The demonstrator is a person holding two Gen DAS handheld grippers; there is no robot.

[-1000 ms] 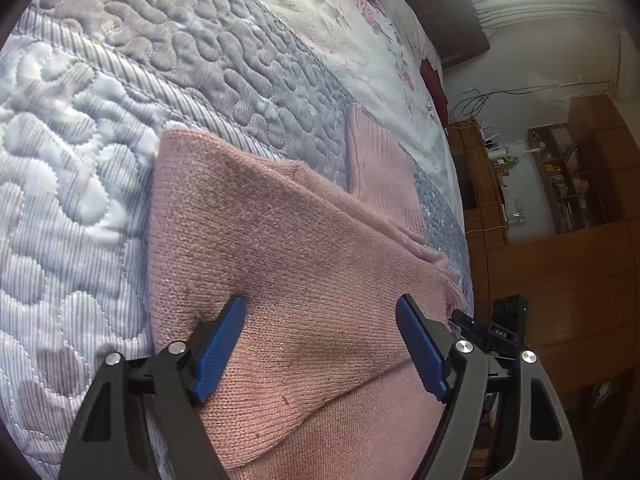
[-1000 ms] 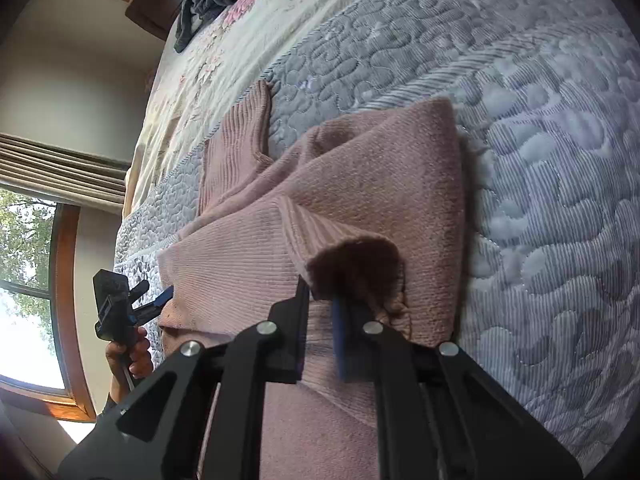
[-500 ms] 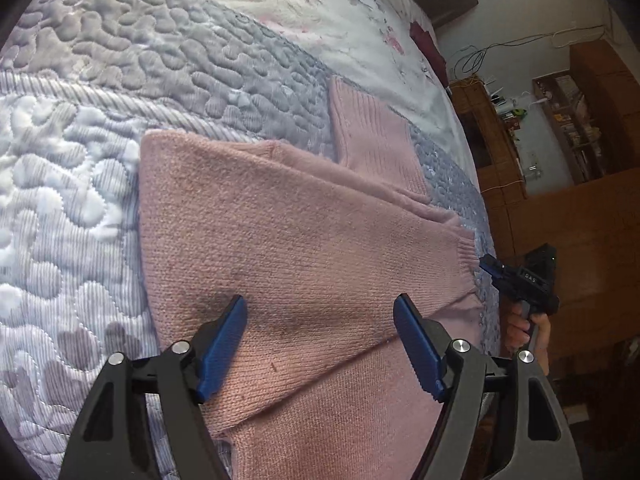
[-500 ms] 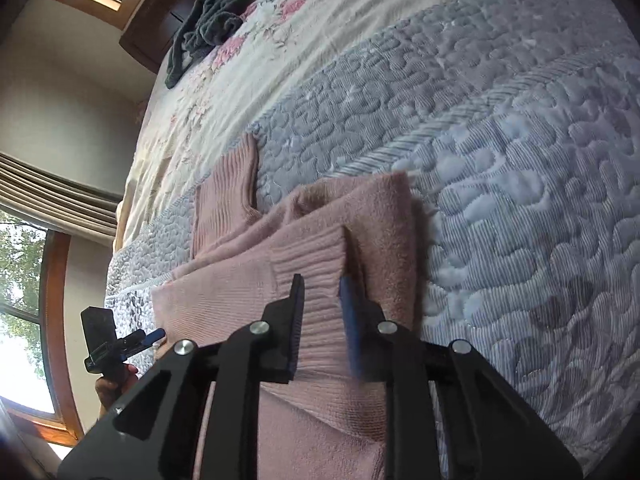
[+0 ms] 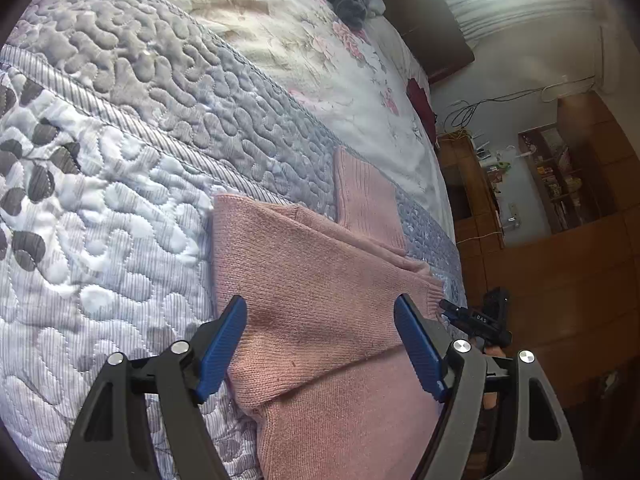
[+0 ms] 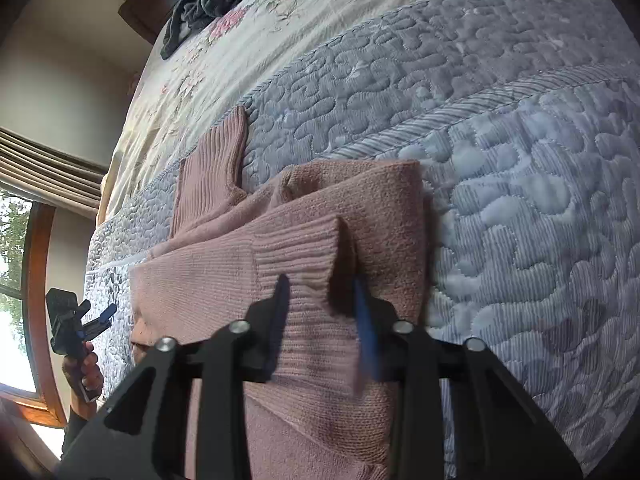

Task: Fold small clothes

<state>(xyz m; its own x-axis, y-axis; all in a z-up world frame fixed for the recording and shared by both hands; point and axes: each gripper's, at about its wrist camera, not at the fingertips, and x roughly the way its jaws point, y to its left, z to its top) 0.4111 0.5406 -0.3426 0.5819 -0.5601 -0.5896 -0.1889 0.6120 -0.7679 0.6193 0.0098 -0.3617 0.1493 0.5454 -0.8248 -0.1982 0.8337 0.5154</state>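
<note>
Covering most of the bed, the grey-blue quilted bedspread (image 5: 120, 208) carried the pink knitted sweater (image 5: 320, 280), which lay partly folded near the bed's edge, its ribbed collar (image 5: 364, 196) pointing toward the floral sheet (image 5: 304, 48) and a dark crumpled garment (image 6: 204, 0) beyond. One sleeve (image 6: 248, 264) was folded across the body, its ribbed cuff (image 6: 304, 252) resting just ahead of the right gripper (image 6: 320, 304), whose jaws stood narrowly apart on either side of the cuff without clearly pinching it; motion blur on the blue pad left contact uncertain. The left gripper (image 5: 320, 344) hovered over the folded panel with its jaws spread wide and nothing between them. Judged from its drape and loose weave, the knit was light, soft and limp, likely to sag and stretch when lifted. Thicker ribbed edges such as the cuff or hem seemed the surest places to pinch, a two-corner hold keeping the fold square.
</note>
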